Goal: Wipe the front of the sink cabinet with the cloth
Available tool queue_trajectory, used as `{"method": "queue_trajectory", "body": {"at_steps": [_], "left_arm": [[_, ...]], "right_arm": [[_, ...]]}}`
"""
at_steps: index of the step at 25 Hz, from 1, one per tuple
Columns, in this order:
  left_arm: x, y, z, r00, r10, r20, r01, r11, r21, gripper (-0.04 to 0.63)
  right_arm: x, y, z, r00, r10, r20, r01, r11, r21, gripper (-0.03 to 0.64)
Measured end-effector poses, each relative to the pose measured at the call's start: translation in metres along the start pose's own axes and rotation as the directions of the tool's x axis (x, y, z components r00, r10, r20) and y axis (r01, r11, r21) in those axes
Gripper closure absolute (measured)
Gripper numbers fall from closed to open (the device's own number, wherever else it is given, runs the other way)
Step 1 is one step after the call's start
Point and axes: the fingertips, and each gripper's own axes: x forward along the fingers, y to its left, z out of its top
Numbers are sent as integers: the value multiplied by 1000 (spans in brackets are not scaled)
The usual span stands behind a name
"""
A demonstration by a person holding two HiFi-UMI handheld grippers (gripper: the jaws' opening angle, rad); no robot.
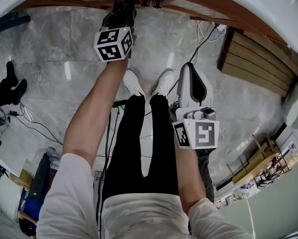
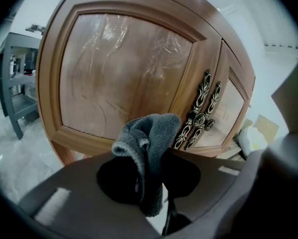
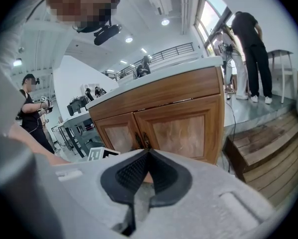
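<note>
My left gripper point(image 2: 149, 176) is shut on a grey fleecy cloth point(image 2: 149, 146), which sticks up between the jaws close in front of the wooden sink cabinet's left door point(image 2: 119, 78). Ornate dark handles point(image 2: 201, 111) sit where the two doors meet. In the head view the left gripper point(image 1: 120, 11) reaches up to the cabinet front point(image 1: 89, 1) under the white sink top. My right gripper point(image 3: 146, 158) is shut with nothing in it, held back near my waist point(image 1: 188, 73). From there the whole cabinet point(image 3: 163, 118) shows at a distance.
My white shoes point(image 1: 146, 82) stand on grey marble floor. Cables point(image 1: 29, 121) trail at the left. A stepped wooden platform point(image 3: 268, 148) lies right of the cabinet. People point(image 3: 250, 49) stand beyond it, and another person point(image 3: 32, 108) at the left.
</note>
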Motion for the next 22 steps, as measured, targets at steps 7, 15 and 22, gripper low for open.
{"method": "queue_trajectory", "body": {"at_steps": [7,15,22], "left_arm": [[4,-14,-4,1000,2,-4,-2,1000,-14,526],[6,-28,-6,1000,3,-10,-4,1000,-30,528],[9,-51,-14,1000,-11,-20,11,1000,-29,528]], "right_arm": [[-8,-15,-6,1000,-17,-3,17,1000,17,621],[-13,-20,-5,1000,-13,0,13,1000,15,621],[-19,-35,-7,1000,-29,2,29,999,21,621]]}}
